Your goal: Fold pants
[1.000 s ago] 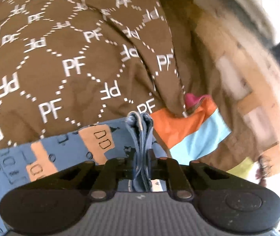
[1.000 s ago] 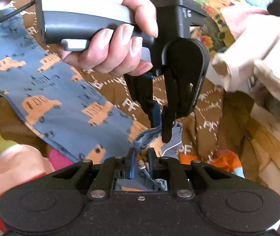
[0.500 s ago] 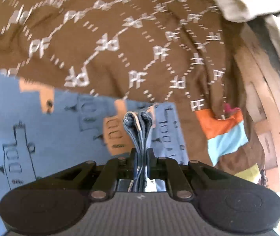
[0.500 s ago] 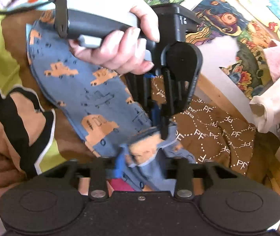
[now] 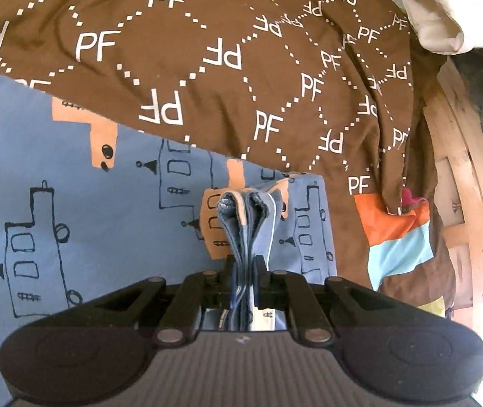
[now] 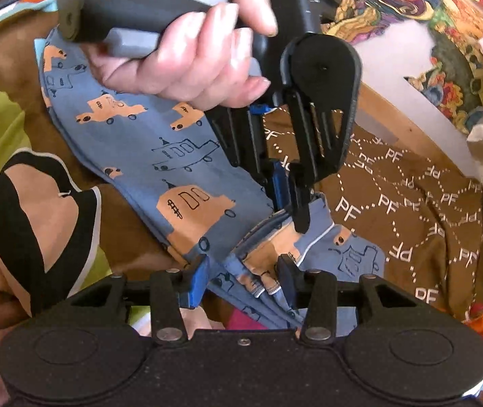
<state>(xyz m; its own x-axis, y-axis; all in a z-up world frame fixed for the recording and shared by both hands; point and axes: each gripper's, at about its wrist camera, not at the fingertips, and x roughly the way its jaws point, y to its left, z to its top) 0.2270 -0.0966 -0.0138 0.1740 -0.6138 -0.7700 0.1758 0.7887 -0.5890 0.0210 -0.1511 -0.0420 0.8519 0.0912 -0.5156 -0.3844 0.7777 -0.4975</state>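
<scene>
The blue pants (image 5: pixel 72 203) with orange car prints lie on a brown bedcover (image 5: pixel 207 51). My left gripper (image 5: pixel 244 261) is shut on a bunched stack of the pants' edges (image 5: pixel 241 210) that stands up between its jaws. In the right wrist view a hand (image 6: pixel 190 54) holds this left gripper (image 6: pixel 288 210), which points down at the pants (image 6: pixel 160 156). My right gripper (image 6: pixel 241 271) stands just in front of it with its jaws apart. Loose folds of the pants' edge lie between its fingers, and the pads do not press on them.
A cream garment (image 5: pixel 434 10) lies at the far right, beside the wooden bed edge (image 5: pixel 461 186). An orange and light-blue patch (image 5: pixel 397 237) shows right of the pants. A colourful printed cloth (image 6: pixel 427 17) lies beyond the bedcover (image 6: pixel 410 203). A person's black-trimmed garment (image 6: pixel 38 203) is at the left.
My right gripper has opened and let go of the pants' edge. My left gripper has carried its bunch of edges across, so that the blue cloth now fills more of its view.
</scene>
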